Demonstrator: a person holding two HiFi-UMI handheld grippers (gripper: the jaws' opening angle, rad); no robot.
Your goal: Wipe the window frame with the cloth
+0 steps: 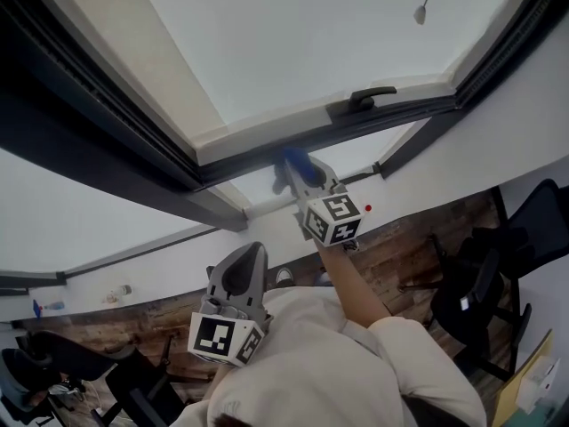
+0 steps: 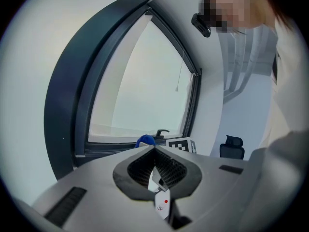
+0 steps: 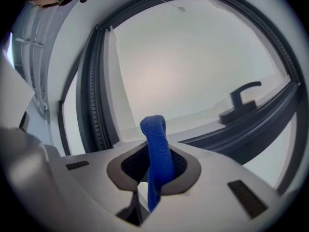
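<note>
Cloth (image 3: pixel 157 151), blue, ribbed, perhaps folded, stands upright.

The right gripper (image 1: pixel 300 171) reaches up to the dark window frame (image 1: pixel 418 109). A blue cloth (image 1: pixel 293 159) shows at its tip and touches the frame's lower bar, left of the black handle (image 1: pixel 369 96). Its marker cube (image 1: pixel 333 219) faces the camera. The left gripper (image 1: pixel 250 261) hangs lower, well apart from the frame, close to the person's light sleeve (image 1: pixel 400 354) (its own cube (image 1: pixel 224 338) sits just below). A cord pull (image 1: pixel 420 13) dangles before the pale glass. Below lie a wooden floor (image 1: pixel 400 247) and a black chair (image 1: pixel 480 292).
</note>
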